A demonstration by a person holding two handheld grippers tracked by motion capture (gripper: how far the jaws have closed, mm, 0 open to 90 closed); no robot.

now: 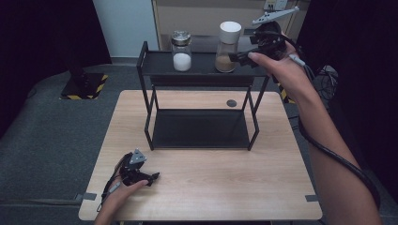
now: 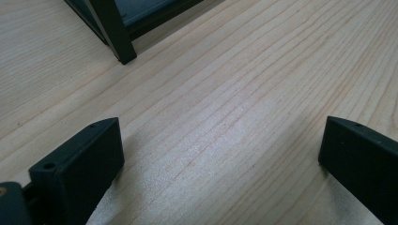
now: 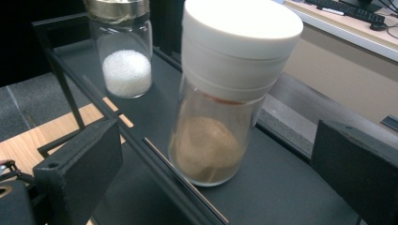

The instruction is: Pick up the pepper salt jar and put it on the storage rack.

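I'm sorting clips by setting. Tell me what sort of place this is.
Probably a lab or office set up for recording. A small wooden table bears a black rack with two jars, hazard tape marks a stand base, and a keyboard sits on a desk behind.

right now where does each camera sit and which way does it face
High view: above the person's side, looking down on the table and rack; both forearms and grippers show.
Left gripper view: low over the table, open jaws.
Right gripper view: at the top shelf, open jaws either side of the brown jar.
Shared: both jars, high and right views.
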